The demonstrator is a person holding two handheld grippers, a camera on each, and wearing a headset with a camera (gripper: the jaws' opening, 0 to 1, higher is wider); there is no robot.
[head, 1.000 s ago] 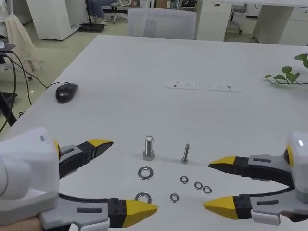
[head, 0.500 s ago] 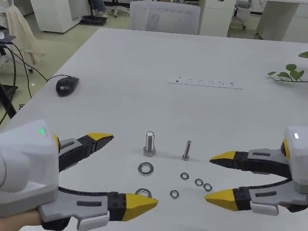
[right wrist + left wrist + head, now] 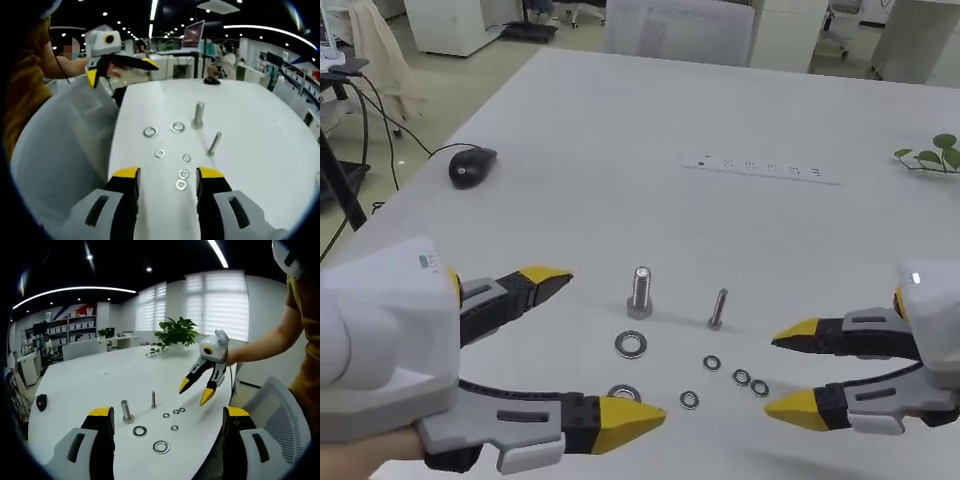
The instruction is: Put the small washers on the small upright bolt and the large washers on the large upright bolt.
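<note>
Head view, left to right: a mouse (image 3: pixel 472 166) sits far off on the white table (image 3: pixel 620 150), well apart from the work. Nearer to us, we hold the left gripper (image 3: pixel 612 346) low over the table's near edge, its yellow-tipped jaws spread wide with nothing between them. Two large washers (image 3: pixel 631 344) lie flat beside those tips, one just in front of the large bolt (image 3: pixel 641 293), the other closer to us by the lower jaw. The large bolt stands upright on its head, its thread bare. To its right, four small washers (image 3: pixel 712 362) are scattered loose on the table in front of the small bolt (image 3: pixel 718 309), which also stands upright and carries nothing. At the far right, the right gripper (image 3: pixel 774 372) hovers near the small washers, its jaws parted and empty.

We judge the job as not yet begun: all six washers are on the table and none is on either bolt. Each one has to be picked up and dropped over its matching bolt. The right gripper view puts the small washers just ahead of its open jaws, so we would expect those to go first.
</note>
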